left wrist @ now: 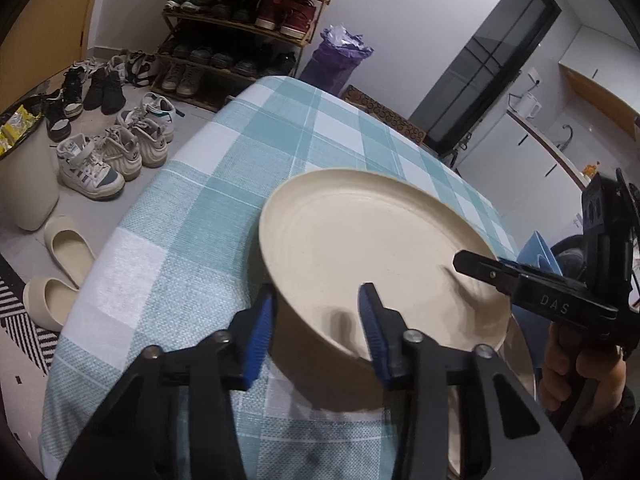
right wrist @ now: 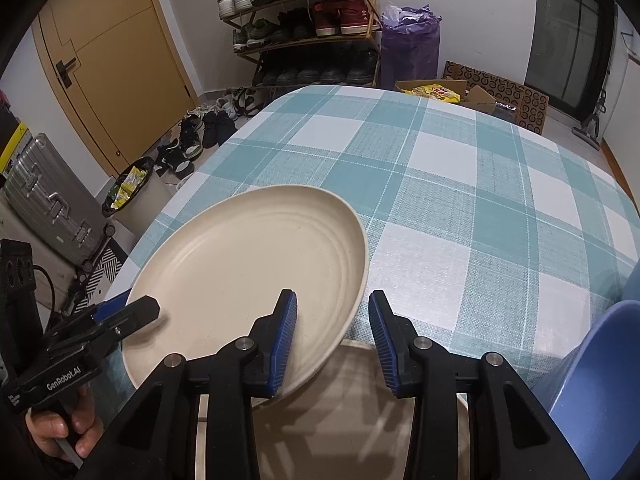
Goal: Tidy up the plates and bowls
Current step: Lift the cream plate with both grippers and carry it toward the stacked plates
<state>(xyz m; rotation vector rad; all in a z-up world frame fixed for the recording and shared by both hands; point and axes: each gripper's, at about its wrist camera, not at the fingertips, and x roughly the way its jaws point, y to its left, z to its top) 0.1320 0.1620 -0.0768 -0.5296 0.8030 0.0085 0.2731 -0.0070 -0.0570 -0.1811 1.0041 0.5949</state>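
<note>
Lived-in home, entry hall merging into kitchen. Tiered wooden shoe rack crammed with sneakers (right wrist: 304,20), more pairs loose on floor (left wrist: 116,148). Mustard-yellow front door (right wrist: 116,60), silver ribbed suitcase (right wrist: 48,196). Teal-white checked tablecloth on dining table (right wrist: 460,184). White kettle on kitchen counter (left wrist: 530,106).

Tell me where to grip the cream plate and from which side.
Grip the plate at its raised rim, one finger inside, one outside. It sits tilted over another dish, so the near edge is lifted: come from the near side. Both tongs, left and right, already straddle opposite near edges.
</note>
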